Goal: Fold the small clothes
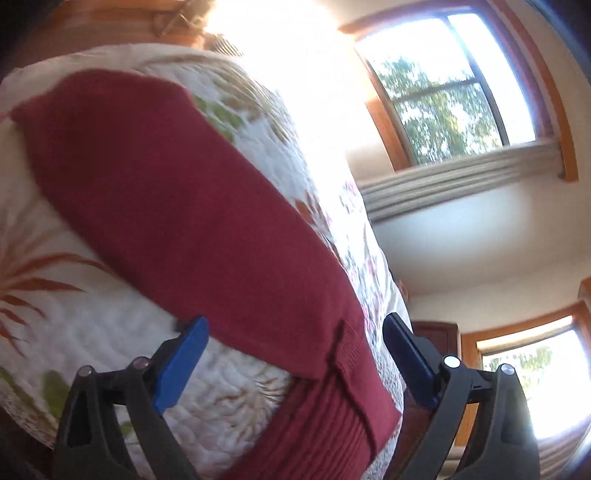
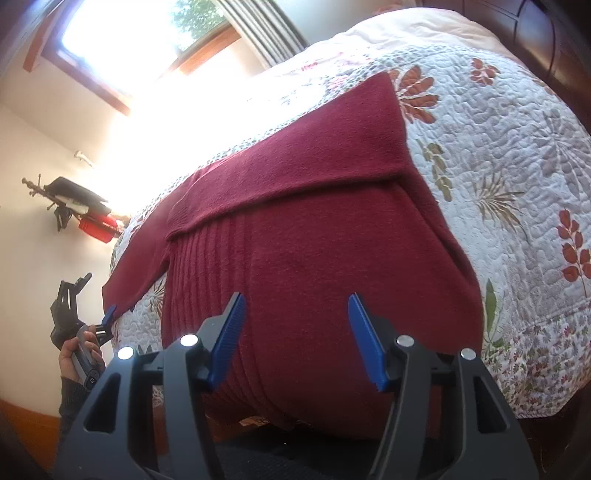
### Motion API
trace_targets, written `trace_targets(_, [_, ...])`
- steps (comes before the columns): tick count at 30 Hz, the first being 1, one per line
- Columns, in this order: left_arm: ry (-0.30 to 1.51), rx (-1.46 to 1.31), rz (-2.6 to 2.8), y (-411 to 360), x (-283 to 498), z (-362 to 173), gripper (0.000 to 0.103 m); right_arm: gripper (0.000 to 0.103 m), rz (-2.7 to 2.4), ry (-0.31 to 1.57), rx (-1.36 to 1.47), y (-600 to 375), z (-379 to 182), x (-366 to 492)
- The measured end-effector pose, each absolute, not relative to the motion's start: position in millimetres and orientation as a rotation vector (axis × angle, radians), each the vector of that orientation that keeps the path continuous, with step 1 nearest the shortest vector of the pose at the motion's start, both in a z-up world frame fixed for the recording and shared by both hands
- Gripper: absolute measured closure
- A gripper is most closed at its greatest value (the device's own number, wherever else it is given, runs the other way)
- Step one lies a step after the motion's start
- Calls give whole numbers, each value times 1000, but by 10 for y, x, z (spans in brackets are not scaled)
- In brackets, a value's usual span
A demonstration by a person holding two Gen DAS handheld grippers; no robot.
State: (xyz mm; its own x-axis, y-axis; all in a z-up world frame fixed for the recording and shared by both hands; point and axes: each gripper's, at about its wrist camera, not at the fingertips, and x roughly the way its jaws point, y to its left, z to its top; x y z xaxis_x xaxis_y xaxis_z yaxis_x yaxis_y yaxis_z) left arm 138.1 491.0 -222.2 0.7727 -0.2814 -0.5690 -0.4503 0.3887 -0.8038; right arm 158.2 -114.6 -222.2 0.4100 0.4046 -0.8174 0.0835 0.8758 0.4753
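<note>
A dark red knit sweater point(image 2: 314, 240) lies spread on a white floral quilt point(image 2: 498, 166), one sleeve folded across its body. In the left wrist view a long sleeve point(image 1: 177, 192) runs away from me, its ribbed cuff point(image 1: 347, 354) between the jaws. My left gripper point(image 1: 295, 354) is open, blue fingers point(image 1: 183, 363) either side of the cuff, not touching it. My right gripper point(image 2: 295, 339) is open over the sweater's ribbed lower part near the bed edge. The left gripper point(image 2: 107, 317) also shows at the far left of the right wrist view, held by a hand point(image 2: 79, 354).
The quilt-covered bed point(image 1: 92, 332) fills both views. Windows point(image 1: 450, 85) with wooden frames and striped curtains point(image 1: 461, 181) stand behind it, very bright. A wall hook with dark and red items point(image 2: 81, 210) hangs left. Dark wooden furniture point(image 2: 546, 33) is at the far right.
</note>
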Motion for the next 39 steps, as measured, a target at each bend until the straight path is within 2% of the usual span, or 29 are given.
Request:
trace_targets(4, [625, -1312, 311, 5653, 833, -2402, 8, 44, 280, 1159, 421, -902, -2196, 1698])
trace_targets(7, [578, -1371, 375, 6112, 733, -2572, 8, 44, 306, 1155, 405, -777, -2140, 1749])
trace_targets(11, [597, -1395, 431, 6347, 852, -2795, 8, 44, 309, 1152, 392, -694, -2080, 1746])
trace_targets(16, [583, -1350, 464, 6433, 937, -2808, 10, 43, 270, 1158, 405, -752, -2094, 1666])
trace_targets(17, [574, -1340, 466, 6443, 942, -2793, 13, 43, 261, 1160, 410, -772, -2102, 1647])
trace_targets(18, [576, -1332, 473, 6452, 946, -2779, 29, 43, 253, 1161, 414, -793, -2108, 1630])
trace_targets(19, [587, -1328, 476, 6461, 958, -2794, 51, 43, 245, 1161, 417, -811, -2109, 1613])
trace_targets(20, [599, -1327, 479, 6467, 955, -2817, 58, 43, 240, 1160, 419, -827, -2109, 1598])
trace_targets(22, [615, -1317, 481, 6488, 972, -2829, 83, 43, 234, 1155, 420, -847, -2095, 1573])
trace_targets(24, [609, -1294, 482, 6483, 977, -2767, 94, 42, 231, 1149, 420, -868, -2078, 1556])
trace_targets(27, [558, -1243, 442, 6428, 997, -2501, 95, 43, 228, 1137, 424, -896, -2042, 1547])
trace_targets(31, [508, -1122, 328, 6221, 1211, -1893, 96, 43, 228, 1125, 436, -950, -2013, 1523])
trace_targets(39, [466, -818, 8, 5135, 1931, -559, 96, 43, 229, 1119, 469, -1071, -2049, 1465])
